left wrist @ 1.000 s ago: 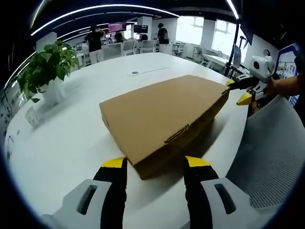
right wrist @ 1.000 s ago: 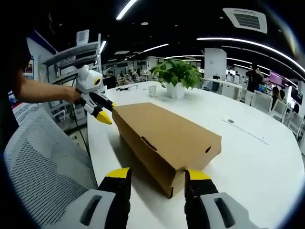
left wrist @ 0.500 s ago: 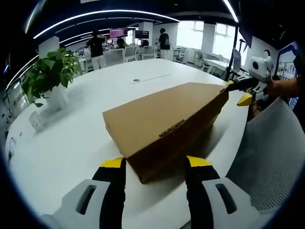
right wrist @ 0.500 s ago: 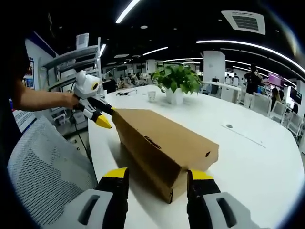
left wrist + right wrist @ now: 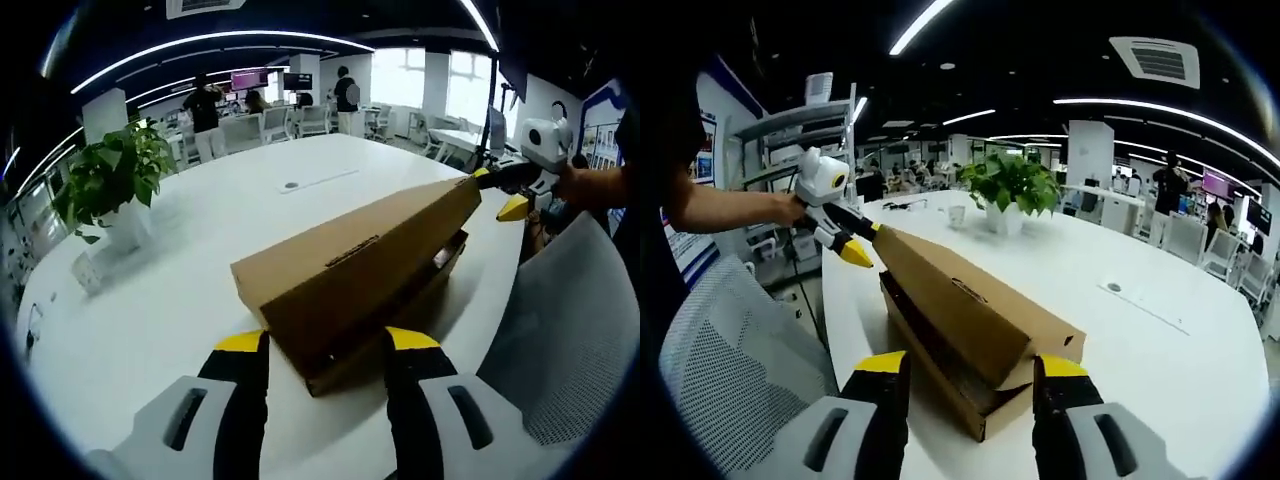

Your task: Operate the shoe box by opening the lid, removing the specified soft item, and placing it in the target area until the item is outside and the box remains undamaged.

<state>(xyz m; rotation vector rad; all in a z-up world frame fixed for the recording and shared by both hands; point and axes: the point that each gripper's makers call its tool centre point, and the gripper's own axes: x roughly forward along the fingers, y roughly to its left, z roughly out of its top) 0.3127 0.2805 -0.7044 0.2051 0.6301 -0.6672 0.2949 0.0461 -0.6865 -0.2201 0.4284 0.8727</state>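
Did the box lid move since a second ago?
Yes. The lid has tipped up on the near side, away from the box bottom that stays flat on the white table, leaving a dark gap.

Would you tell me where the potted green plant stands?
In the left gripper view, the potted green plant stands left on the white table, beyond the brown cardboard box.

The left gripper view is looking along its jaws from one end of the box (image 5: 355, 285), close to it, facing down the table (image 5: 180, 250) toward the far end, where the right gripper (image 5: 505, 192) is showing. The right gripper view is looking back from that opposite end, equally near, with the left gripper (image 5: 855, 240) showing. Both are sharing the box, the table and the plant (image 5: 1012, 180).
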